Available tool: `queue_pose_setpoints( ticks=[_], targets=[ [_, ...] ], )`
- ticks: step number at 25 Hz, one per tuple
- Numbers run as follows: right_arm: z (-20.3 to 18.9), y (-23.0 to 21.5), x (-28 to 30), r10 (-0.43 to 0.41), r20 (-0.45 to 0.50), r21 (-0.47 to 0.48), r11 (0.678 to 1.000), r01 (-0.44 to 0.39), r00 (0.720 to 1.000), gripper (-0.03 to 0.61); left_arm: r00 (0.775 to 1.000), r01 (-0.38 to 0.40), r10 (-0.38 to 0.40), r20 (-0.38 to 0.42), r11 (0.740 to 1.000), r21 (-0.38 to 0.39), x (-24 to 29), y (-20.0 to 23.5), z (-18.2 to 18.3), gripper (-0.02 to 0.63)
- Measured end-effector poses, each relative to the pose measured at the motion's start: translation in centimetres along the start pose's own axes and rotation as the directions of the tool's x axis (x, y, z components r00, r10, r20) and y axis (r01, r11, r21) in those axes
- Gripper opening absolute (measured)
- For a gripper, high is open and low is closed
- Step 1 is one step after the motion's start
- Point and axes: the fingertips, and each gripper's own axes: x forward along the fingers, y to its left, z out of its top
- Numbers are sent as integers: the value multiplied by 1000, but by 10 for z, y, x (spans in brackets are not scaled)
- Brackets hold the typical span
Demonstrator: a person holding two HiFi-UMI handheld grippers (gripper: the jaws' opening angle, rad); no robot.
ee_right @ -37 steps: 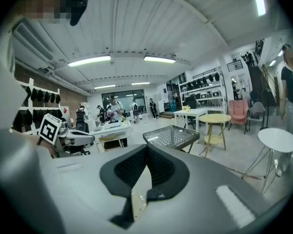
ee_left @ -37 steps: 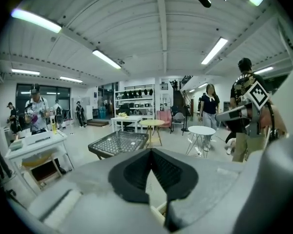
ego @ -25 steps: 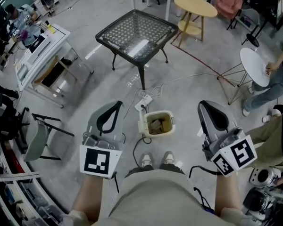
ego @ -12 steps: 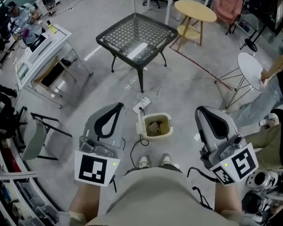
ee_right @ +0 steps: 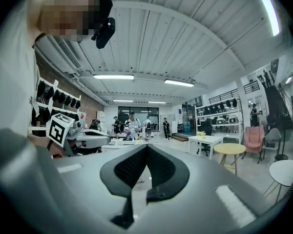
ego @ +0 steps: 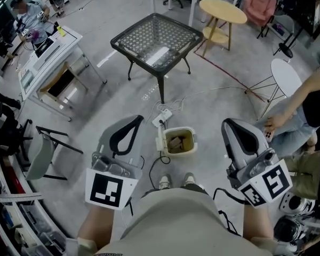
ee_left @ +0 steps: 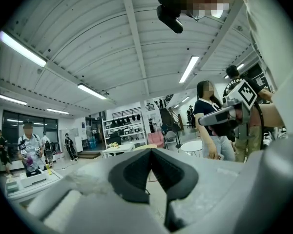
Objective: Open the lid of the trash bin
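The small cream trash bin (ego: 180, 141) stands on the grey floor just ahead of my shoes. Its inside shows from above, with something brown in it, and a flap stands along its left side. My left gripper (ego: 135, 119) is held up to the bin's left, well above it, with its jaws shut on nothing. My right gripper (ego: 229, 123) hovers to the bin's right, also shut and empty. In the gripper views the left gripper (ee_left: 150, 150) and right gripper (ee_right: 146, 146) point level across the room, and the bin is out of sight.
A white power strip (ego: 161, 116) with cables lies just beyond the bin. Farther off stands a black mesh-top table (ego: 156, 33). A person (ego: 306, 108) stands near a white round table (ego: 286, 74) on the right. A folding chair (ego: 42, 154) and a desk (ego: 45, 52) are on the left.
Both grippers have stayed raised and shut, shifting only slightly. The person on the right has stepped closer, a hand now showing near my right gripper.
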Motion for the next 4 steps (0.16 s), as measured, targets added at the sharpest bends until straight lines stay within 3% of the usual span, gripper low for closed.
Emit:
queue_pose_setpoints(
  ticks=[4],
  targets=[
    [-2, 1, 3, 4, 3, -1, 1000, -4, 1000, 3, 1000, -4, 4, -10, 1000, -1, 0, 1, -5, 2]
  ],
)
